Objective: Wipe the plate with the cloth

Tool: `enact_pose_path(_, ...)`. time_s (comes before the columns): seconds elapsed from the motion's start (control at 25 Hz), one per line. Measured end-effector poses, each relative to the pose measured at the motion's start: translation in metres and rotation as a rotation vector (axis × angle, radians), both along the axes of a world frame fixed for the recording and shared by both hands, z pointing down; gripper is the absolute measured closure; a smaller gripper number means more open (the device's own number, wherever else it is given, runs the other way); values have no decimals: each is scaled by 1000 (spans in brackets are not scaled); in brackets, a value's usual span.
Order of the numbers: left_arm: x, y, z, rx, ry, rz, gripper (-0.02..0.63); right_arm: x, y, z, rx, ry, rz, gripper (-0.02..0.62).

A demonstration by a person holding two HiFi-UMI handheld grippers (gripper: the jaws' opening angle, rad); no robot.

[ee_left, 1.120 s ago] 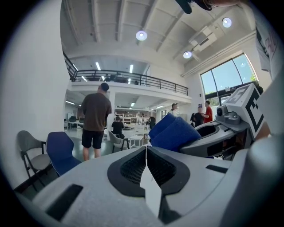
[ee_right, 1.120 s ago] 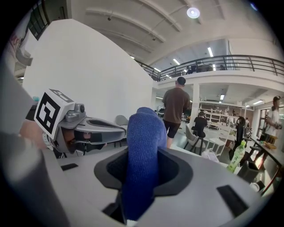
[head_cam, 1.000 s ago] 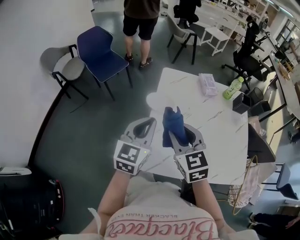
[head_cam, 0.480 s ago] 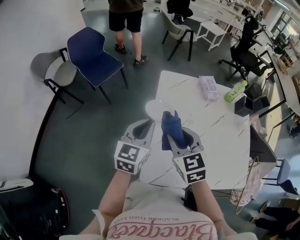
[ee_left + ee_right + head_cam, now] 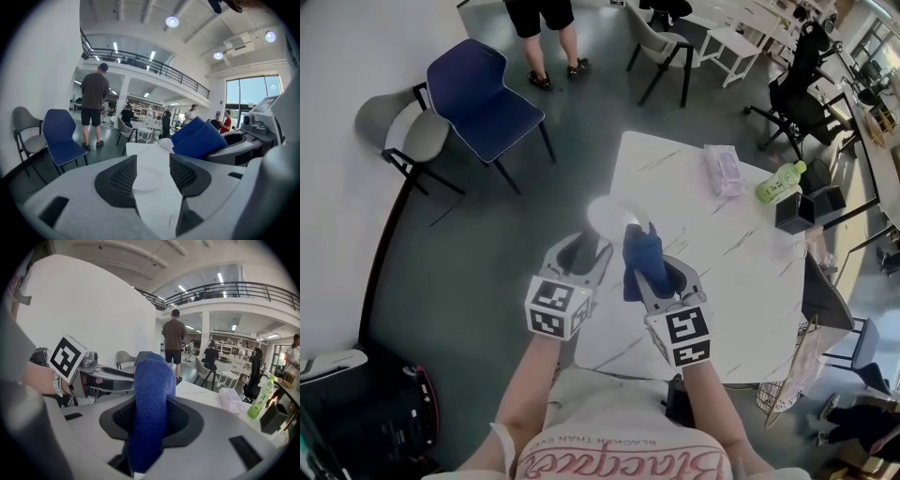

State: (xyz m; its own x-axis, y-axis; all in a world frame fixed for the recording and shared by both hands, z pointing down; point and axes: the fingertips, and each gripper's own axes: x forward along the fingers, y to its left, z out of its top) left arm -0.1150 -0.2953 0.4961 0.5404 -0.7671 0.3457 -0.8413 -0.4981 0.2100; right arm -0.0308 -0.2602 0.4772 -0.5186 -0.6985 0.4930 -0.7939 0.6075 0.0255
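Plate point(image 5: 612, 214) lies on tabletop point(image 5: 741, 281) near its edge, 12 o'clock of both claws, untouched; wiping not begun. Right claw point(image 5: 654, 272) clenched on blue cloth point(image 5: 642, 253), held off the plate. Left claw point(image 5: 153, 174) has just been opening, now spread w/ nothing betw. its jaws. Only its view shows the plate thru that gap; only head view shows bottle point(image 5: 780, 180) at 2 o'clock.

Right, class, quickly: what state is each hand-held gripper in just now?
Left hand-held gripper: open, its jaws have just been opening, nothing between them.
Right hand-held gripper: shut on the blue knitted cloth.
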Motion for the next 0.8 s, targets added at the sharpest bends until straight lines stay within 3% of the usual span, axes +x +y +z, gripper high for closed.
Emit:
enact_pose_path(0.32,-15,-33,49,-100,0,-59,414,2,-27,22,-38,1,-6,471)
enact_pose_path(0.56,-27,-58,91,-193,116,-75,414,2,-48,40,-54,-6,16,471)
enact_pose_path(0.8,-32,-82,131,-251,168,-95,414,0,-68,65,-89,-19,16,471)
